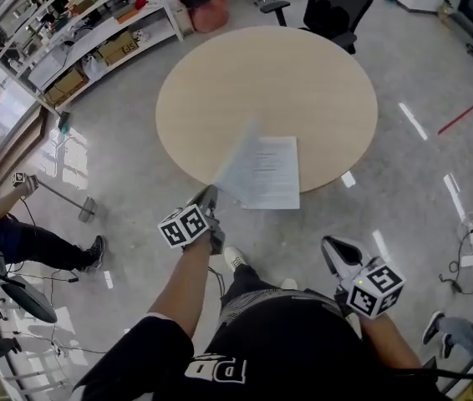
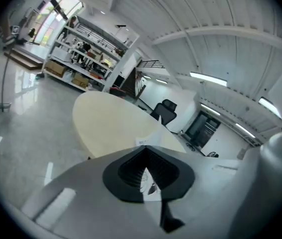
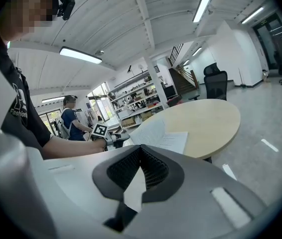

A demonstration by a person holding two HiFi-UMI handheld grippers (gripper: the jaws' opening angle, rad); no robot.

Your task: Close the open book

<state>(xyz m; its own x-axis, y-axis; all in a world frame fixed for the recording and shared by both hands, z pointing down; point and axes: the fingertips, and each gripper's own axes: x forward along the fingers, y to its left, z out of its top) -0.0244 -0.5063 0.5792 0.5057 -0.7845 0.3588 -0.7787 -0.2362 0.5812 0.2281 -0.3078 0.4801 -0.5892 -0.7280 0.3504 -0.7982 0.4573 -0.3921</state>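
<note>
An open book point(image 1: 272, 175) of white printed pages lies at the near edge of the round beige table point(image 1: 261, 82). Its left page point(image 1: 238, 164) is raised off the table and looks blurred. My left gripper point(image 1: 210, 197) is at that page's near left corner, jaws shut on the paper; in the left gripper view the white sheet point(image 2: 159, 133) rises just past the pads point(image 2: 131, 171). My right gripper point(image 1: 333, 251) hangs below the table edge, right of the book, shut with nothing in it. From the right gripper view the book point(image 3: 173, 141) lies ahead on the table point(image 3: 206, 118).
A black office chair point(image 1: 337, 7) stands behind the table. White shelves point(image 1: 94, 32) with boxes line the back left. Another person point(image 1: 2, 232) stands at the left on the glossy grey floor. The holder's legs are close to the table's near edge.
</note>
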